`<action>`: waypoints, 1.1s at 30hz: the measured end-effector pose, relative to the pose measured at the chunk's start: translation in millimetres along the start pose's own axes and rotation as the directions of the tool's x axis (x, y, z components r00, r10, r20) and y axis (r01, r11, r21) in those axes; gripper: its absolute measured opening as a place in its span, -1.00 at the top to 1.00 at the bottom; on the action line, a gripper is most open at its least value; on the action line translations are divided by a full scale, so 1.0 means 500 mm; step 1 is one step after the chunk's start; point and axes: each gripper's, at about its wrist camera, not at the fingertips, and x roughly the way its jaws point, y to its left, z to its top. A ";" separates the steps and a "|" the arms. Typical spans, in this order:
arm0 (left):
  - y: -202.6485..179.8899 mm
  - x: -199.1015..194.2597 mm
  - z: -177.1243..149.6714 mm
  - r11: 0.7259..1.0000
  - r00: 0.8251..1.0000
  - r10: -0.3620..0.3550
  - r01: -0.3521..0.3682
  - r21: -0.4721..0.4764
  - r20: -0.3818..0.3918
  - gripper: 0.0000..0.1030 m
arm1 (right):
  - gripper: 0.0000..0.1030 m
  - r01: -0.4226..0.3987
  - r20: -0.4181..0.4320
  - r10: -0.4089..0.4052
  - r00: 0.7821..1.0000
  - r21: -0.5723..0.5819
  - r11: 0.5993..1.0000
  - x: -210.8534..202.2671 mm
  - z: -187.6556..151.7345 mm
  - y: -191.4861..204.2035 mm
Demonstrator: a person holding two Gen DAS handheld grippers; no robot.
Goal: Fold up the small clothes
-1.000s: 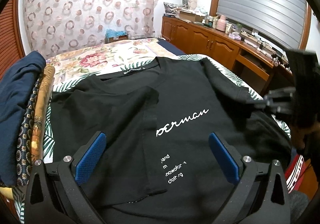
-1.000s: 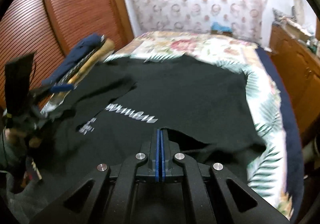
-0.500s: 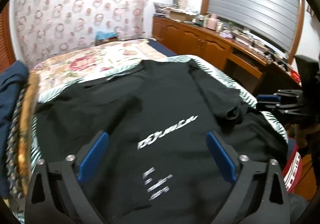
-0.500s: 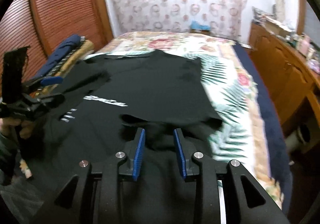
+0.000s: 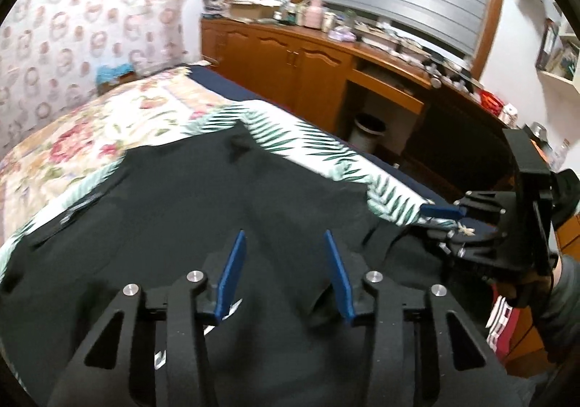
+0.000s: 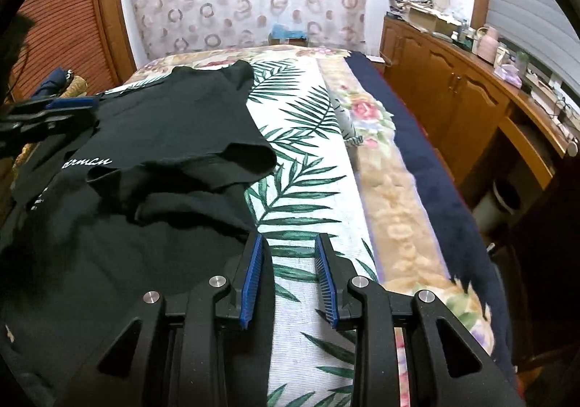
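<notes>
Since the earlier frame, both grippers have swung rightward and the right gripper [image 6: 288, 276], clamped then, has let go. At far left of the right wrist view, a navy and patterned clothes stack [image 6: 59, 84] sits by the black T-shirt [image 6: 174, 138], which lies spread over the palm-leaf sheet [image 6: 308, 167] on the bed, one sleeve folded inward. At lower centre the right gripper's blue pads stand apart over the shirt's edge, grasping nothing. In the left wrist view, the left gripper [image 5: 284, 274] hangs unclenched above the shirt at lower centre; wooden cabinets [image 5: 290, 62] fill the upper right.
</notes>
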 end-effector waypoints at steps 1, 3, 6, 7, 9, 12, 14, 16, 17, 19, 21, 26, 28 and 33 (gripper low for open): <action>-0.009 0.012 0.009 1.000 1.000 -0.012 0.013 0.007 -0.008 0.14 | 0.40 -0.007 0.001 0.007 1.000 0.004 1.000 0.003 -0.001 -0.001; -0.032 0.043 0.026 0.998 0.998 -0.045 0.046 0.033 -0.035 0.17 | 0.39 -0.014 -0.004 0.015 1.000 0.007 1.000 0.004 -0.004 -0.001; -0.057 0.089 0.045 0.995 0.994 -0.072 0.077 0.062 -0.086 0.23 | 0.37 -0.016 0.004 0.016 1.000 0.004 1.000 0.009 -0.005 -0.003; -0.066 0.108 0.051 0.994 0.991 -0.076 0.084 0.073 -0.111 0.24 | 0.36 -0.018 0.008 0.018 1.000 0.005 1.000 0.009 -0.007 -0.004; -0.073 0.130 0.057 0.992 0.988 -0.079 0.091 0.084 -0.136 0.24 | 0.36 -0.021 0.016 0.021 1.000 0.004 1.000 0.012 -0.010 -0.004; -0.078 0.162 0.064 0.991 0.981 -0.086 0.102 0.085 -0.172 0.24 | 0.35 -0.025 0.025 0.025 0.999 0.006 1.000 0.012 -0.014 -0.007; -0.082 0.176 0.067 0.990 0.979 -0.086 0.105 0.093 -0.185 0.24 | 0.35 -0.027 0.031 0.027 0.999 0.004 1.000 0.013 -0.016 -0.008; -0.088 0.187 0.067 0.989 0.976 -0.088 0.110 0.104 -0.197 0.24 | 0.35 -0.025 0.034 0.024 0.999 0.001 1.000 0.014 -0.016 -0.007; -0.090 0.191 0.068 0.988 0.977 -0.087 0.110 0.107 -0.197 0.24 | 0.35 -0.022 0.035 0.022 0.999 -0.001 1.000 0.014 -0.017 -0.006; -0.091 0.191 0.070 0.989 0.979 -0.077 0.099 0.112 -0.188 0.50 | 0.34 -0.017 0.035 0.017 0.999 -0.004 1.000 0.015 -0.017 -0.006; -0.075 0.178 0.070 0.992 0.982 -0.073 0.090 0.092 -0.176 0.90 | 0.34 -0.016 0.032 0.016 0.999 -0.004 1.000 0.015 -0.016 -0.006; -0.022 0.100 0.070 0.997 0.995 -0.066 0.068 0.031 -0.070 0.93 | 0.34 -0.020 0.014 0.020 1.000 -0.008 1.000 0.013 -0.008 -0.014; 0.007 0.044 0.065 0.999 0.999 -0.047 0.047 0.015 -0.016 0.93 | 0.34 -0.025 0.021 0.025 0.999 -0.007 1.000 0.008 -0.002 -0.016; 0.095 -0.049 0.041 0.999 0.997 0.043 -0.041 -0.035 0.067 0.93 | 0.34 -0.071 0.050 0.072 0.996 -0.017 0.997 -0.007 0.021 0.002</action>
